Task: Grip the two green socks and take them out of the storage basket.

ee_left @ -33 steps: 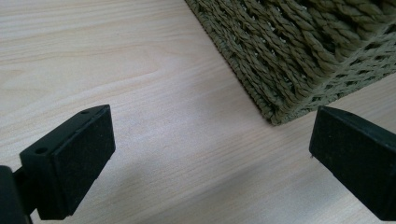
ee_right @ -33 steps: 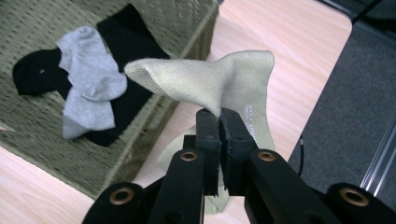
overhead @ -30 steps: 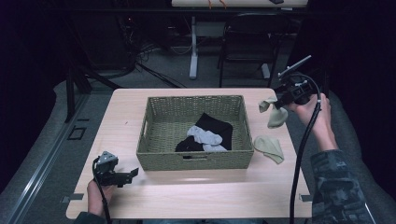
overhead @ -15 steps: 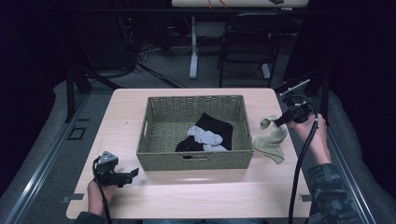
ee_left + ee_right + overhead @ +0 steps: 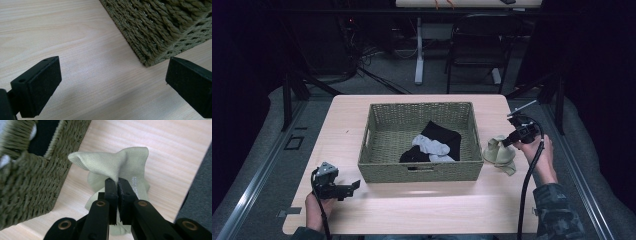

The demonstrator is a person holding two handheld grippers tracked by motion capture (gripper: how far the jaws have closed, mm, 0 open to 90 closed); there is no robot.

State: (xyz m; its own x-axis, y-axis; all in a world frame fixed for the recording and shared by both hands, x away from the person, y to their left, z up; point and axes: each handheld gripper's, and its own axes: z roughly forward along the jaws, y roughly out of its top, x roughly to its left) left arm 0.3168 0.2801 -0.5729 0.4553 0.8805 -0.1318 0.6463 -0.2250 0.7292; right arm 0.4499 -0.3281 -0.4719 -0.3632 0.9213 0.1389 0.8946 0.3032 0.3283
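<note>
1. Two pale green socks [image 5: 499, 152] sit bunched on the table [image 5: 437, 205] beside the basket [image 5: 422, 172]; the right gripper [image 5: 117, 181] pinches one.
2. Set it flat before releasing.
3. Left gripper [image 5: 354, 185] idles, jaws apart.

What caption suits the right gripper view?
Right tool pinching a pale green sock beside the woven basket.

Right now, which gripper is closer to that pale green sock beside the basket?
The right gripper: its jaws are clamped on the pale green sock. The left gripper sits open past the basket's opposite corner.
</note>
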